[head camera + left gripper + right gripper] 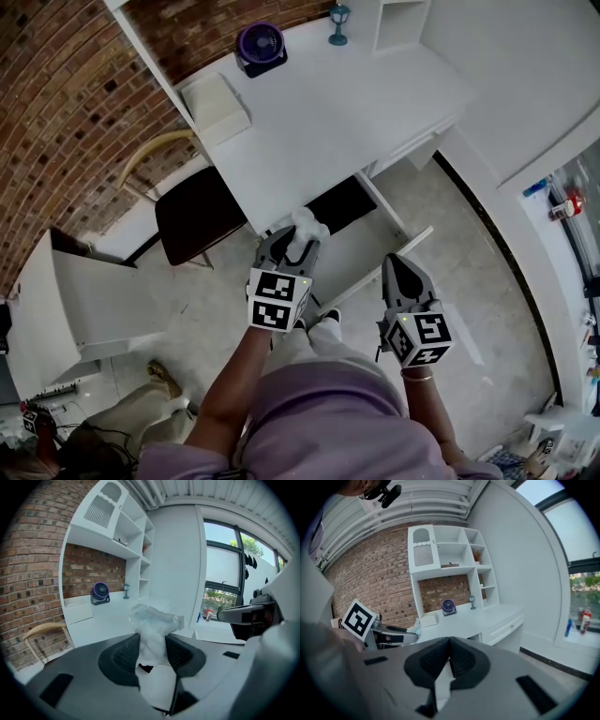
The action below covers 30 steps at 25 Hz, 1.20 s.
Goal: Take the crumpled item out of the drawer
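My left gripper (292,246) is shut on the crumpled item (307,227), a wad of white, partly clear wrapping, and holds it up at the near edge of the white desk (328,112). In the left gripper view the crumpled item (154,620) sticks up between the two dark pads (124,654) of the left gripper (152,644). Just below the desk edge, the drawer (375,267) stands pulled out. To the right, over the floor, my right gripper (405,274) is shut with nothing in it. Its jaws meet in the right gripper view (450,656).
On the desk stand a purple fan (260,45), a white box (217,108) and a small teal lantern (338,23). A dark-seated chair (192,214) is left of the desk. A white cabinet (84,300) stands at the left, against the brick wall (56,122).
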### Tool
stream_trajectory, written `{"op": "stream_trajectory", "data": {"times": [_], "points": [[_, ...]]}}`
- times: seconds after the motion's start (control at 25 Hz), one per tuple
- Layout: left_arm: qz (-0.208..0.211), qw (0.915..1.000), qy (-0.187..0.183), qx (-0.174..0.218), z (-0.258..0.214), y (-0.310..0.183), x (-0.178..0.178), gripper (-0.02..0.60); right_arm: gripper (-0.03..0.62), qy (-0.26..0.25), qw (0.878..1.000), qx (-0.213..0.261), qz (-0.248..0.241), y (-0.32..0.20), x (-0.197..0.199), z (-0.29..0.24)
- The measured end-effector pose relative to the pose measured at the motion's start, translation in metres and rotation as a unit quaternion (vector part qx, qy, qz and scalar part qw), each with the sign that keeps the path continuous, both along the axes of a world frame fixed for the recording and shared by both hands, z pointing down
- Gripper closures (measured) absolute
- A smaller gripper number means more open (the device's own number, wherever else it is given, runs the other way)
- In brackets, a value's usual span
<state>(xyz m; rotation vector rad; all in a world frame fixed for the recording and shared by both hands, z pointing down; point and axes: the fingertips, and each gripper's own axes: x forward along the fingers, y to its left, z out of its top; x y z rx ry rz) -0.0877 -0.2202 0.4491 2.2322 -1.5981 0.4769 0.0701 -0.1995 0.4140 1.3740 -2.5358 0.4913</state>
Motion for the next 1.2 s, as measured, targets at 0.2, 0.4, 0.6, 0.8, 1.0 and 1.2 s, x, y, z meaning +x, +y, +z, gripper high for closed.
{"op": "stream_trajectory", "data": {"times": [0.2,0.4,0.6,0.8,1.0,1.2], "points": [[-0.004,1.0,0.006,0.006,-0.007,0.013,-0.012,0.417,0.591,0.013,1.0,0.009,-0.008,0.011,-0.012,-0.004],[-0.004,0.9999,0.01,0.013,-0.013,0.024,-0.018,0.417,0.591,0.023,1.0,0.014,-0.006,0.019,-0.018,-0.004],[-0.006,0.9997,0.014,0.018,-0.02,0.03,-0.023,0.417,0.591,0.024,1.0,0.016,-0.005,0.023,-0.02,-0.008],[-0.008,0.9996,0.019,0.02,-0.023,0.033,-0.027,0.417,0.591,0.025,1.0,0.014,-0.004,0.024,-0.023,-0.01],[-0.01,0.9994,0.022,0.025,-0.025,0.031,-0.028,0.417,0.591,0.025,1.0,0.016,-0.003,0.023,-0.023,-0.008],[-0.01,0.9992,0.025,0.028,-0.028,0.026,-0.028,0.417,0.591,0.023,1.0,0.016,-0.004,0.018,-0.023,-0.01]]}}
